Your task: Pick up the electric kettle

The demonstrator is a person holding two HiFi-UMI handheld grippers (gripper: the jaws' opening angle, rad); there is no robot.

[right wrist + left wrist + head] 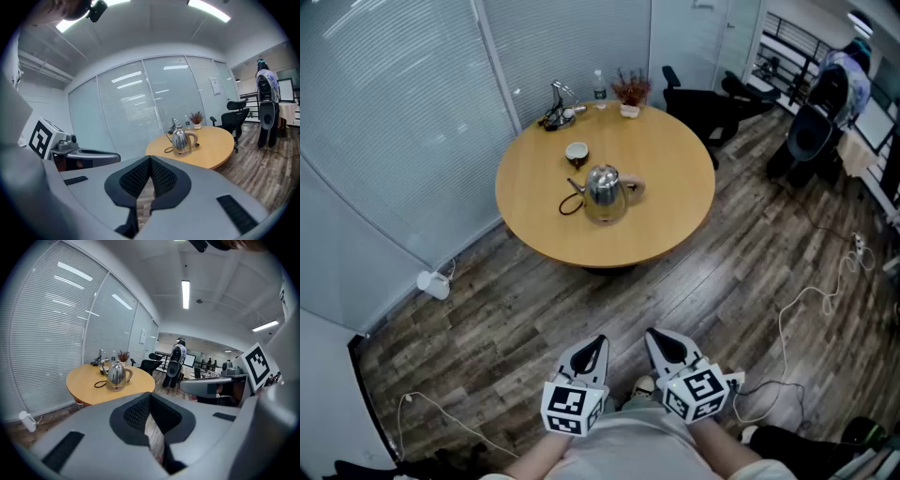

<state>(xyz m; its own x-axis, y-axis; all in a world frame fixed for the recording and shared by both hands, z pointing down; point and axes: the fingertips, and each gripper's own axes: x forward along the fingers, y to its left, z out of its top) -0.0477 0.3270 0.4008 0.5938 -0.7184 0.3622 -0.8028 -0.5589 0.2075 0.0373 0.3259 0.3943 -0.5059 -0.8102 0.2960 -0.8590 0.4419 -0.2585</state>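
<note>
A shiny steel electric kettle [605,192] with a tan handle stands on its base near the middle of a round wooden table [675,159]. Both grippers are held low and close to my body, well short of the table. My left gripper [598,345] and right gripper [660,339] sit side by side above the wood floor, jaws together and nothing between them. From the left gripper [150,397] the kettle [117,376] appears far ahead to the left. From the right gripper [150,159] the kettle [182,140] is far ahead, slightly right.
On the table are a cup [577,152], a black cord loop [571,203], a potted plant [629,94] and a bottle [598,84]. Black office chairs [703,98] stand behind it. White cables [806,300] lie on the floor to the right. Glass walls with blinds run along the left.
</note>
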